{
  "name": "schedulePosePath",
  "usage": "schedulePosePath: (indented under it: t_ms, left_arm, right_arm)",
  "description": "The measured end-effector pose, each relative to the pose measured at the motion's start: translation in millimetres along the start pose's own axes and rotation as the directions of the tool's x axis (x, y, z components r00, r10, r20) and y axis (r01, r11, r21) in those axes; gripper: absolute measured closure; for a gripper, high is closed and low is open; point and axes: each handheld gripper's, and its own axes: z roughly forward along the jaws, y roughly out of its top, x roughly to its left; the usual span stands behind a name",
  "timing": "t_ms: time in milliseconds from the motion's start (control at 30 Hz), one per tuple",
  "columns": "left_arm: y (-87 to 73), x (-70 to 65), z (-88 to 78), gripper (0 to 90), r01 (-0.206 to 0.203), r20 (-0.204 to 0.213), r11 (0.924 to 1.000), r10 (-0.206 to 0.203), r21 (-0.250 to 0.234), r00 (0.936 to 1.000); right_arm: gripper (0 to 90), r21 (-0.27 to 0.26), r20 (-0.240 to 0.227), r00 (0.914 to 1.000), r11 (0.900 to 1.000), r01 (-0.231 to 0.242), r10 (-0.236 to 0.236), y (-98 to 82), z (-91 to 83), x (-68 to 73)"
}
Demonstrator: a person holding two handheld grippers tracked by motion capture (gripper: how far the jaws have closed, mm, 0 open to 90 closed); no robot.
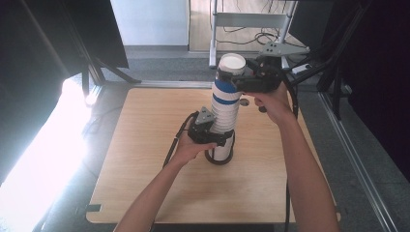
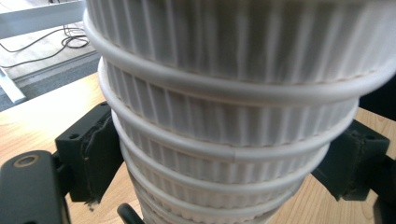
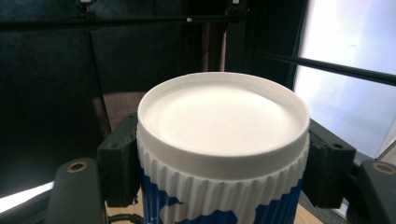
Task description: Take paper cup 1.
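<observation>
From above, my left gripper (image 1: 214,137) clamps the low part of a tall stack of inverted ribbed cups (image 1: 225,113) standing mid-desk (image 1: 145,183), forearm angled in. My right gripper (image 1: 241,79), raised, squeezes the top blue-and-white cup (image 1: 230,67).

Left gripper view: pads (image 2: 100,156) press the white ribbed stack (image 2: 233,116).

Right gripper view: pads (image 3: 122,163) grip the top cup (image 3: 224,140), base up.

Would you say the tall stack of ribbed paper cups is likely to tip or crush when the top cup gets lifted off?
The stack of cups stands tall on a narrow base, so it probably tips easily. The left gripper steadies it low down. The ribbed walls look thin, so the top cup may dent under a hard squeeze.
</observation>
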Motion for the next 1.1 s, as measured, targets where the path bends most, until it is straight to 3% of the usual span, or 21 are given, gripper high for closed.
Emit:
schedulePosePath:
  t_ms: [300, 700, 900, 1100]
  left_arm:
    - [0.4, -0.2, -0.2, 12.7, -0.002, -0.002, 1.0000, 0.002, 0.003, 1.0000]
    - [0.2, -0.5, -0.3, 12.6, -0.001, -0.005, 1.0000, 0.001, 0.003, 1.0000]
    - [0.0, -0.5, -0.5, 12.6, 0.002, -0.007, 1.0000, -0.002, 0.002, 1.0000]
    - [0.0, -1.4, 0.0, 12.6, 0.004, -0.011, 1.0000, -0.004, 0.000, 0.9999]
  right_arm:
    - [28.0, -0.045, 0.006, 1.0000, 0.999, -0.003, 0.003, 9.3, -8.4, 0.8]
    - [28.2, -0.111, 0.016, 0.9998, 0.994, 0.014, -0.013, 26.8, -35.6, 4.8]
    - [28.2, -0.150, 0.006, 1.0000, 0.989, 0.001, -0.001, 26.6, -53.0, 4.3]
    - [28.2, -0.148, 0.013, 0.9999, 0.989, 0.013, -0.011, 16.7, -70.1, 7.3]
